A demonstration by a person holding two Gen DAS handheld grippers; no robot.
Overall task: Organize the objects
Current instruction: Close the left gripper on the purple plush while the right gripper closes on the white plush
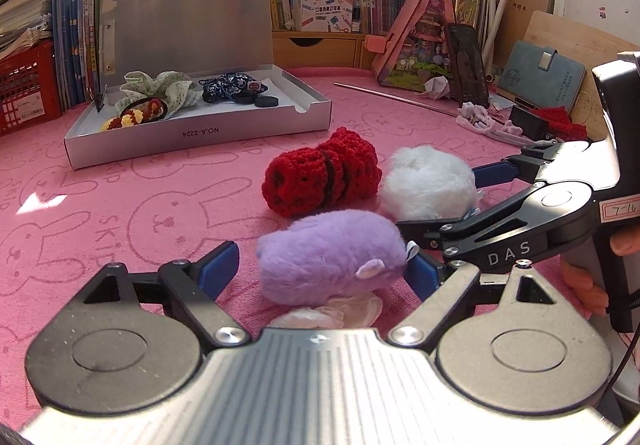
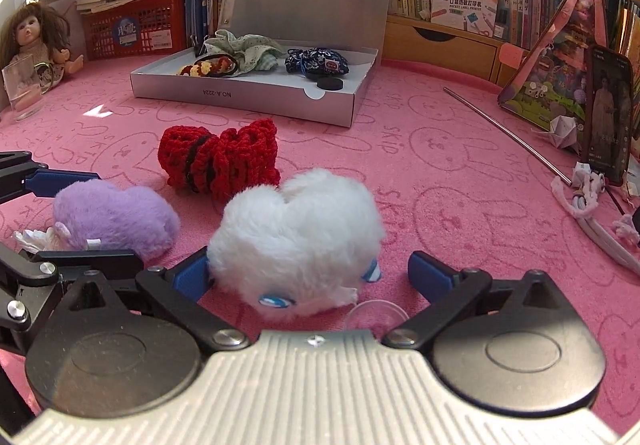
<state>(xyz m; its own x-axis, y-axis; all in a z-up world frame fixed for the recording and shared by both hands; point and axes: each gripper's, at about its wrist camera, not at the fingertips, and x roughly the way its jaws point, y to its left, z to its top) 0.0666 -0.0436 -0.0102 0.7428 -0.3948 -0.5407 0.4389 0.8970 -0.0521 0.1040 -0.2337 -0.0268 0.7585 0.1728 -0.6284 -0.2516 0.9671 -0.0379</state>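
Note:
A purple plush toy (image 1: 332, 257) lies on the pink cloth between the open fingers of my left gripper (image 1: 320, 269); the right pad touches it, the left pad stands apart. A white plush toy (image 2: 296, 241) lies between the open fingers of my right gripper (image 2: 312, 277); the left pad touches it, the right pad stands apart. A red crocheted piece (image 1: 324, 177) lies just beyond both toys. The open grey box (image 1: 200, 133) farther back holds scrunchies and small cloth items. The right gripper also shows in the left wrist view (image 1: 460, 197), around the white toy (image 1: 428, 185).
A metal rod (image 2: 508, 133), a phone (image 2: 608, 117) on a stand and a tangle of white cord (image 2: 592, 205) lie at the right. A doll (image 2: 36, 41) and a glass (image 2: 22, 89) stand at the left. Books and baskets line the back.

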